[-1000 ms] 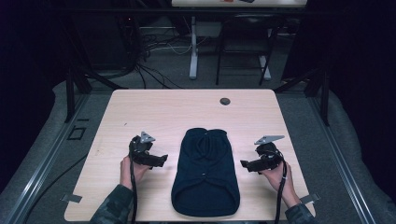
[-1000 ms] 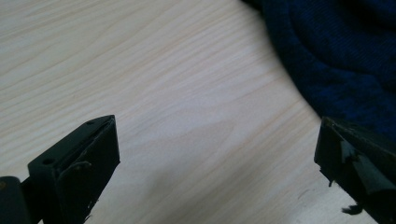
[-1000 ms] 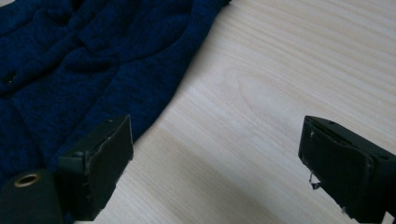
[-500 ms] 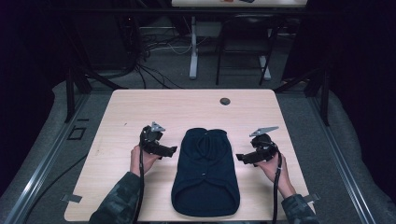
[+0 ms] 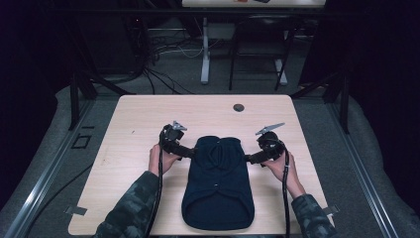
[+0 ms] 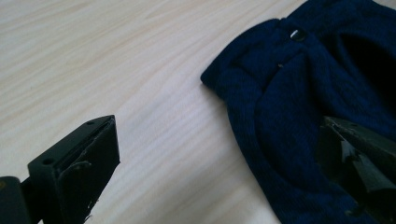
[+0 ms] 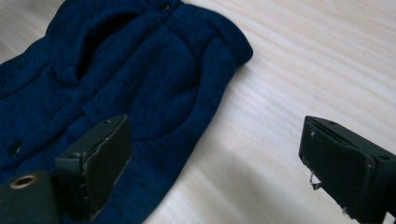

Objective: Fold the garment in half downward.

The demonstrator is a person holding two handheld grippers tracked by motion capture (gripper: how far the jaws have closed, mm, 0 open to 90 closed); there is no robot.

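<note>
The left hand-held gripper (image 6: 224,158) straddles the edge of a dark blue knitted garment (image 6: 299,112) lying on the pale wooden bench (image 6: 102,60), jaws spread.

forearms: ours enter from the bottom, angled inward | left gripper (image 5: 189,151): held low in our left hand (image 5: 159,159), jaws wide apart | right gripper (image 5: 249,159): in our right hand (image 5: 280,164), jaws wide apart, facing the left one

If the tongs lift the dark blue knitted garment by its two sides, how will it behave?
The dark blue knitted garment will probably sag in the middle: it lies flat and looks soft. Its ribbed knit should give the open left tongs and right tongs good grip. It cannot roll or tip.
</note>
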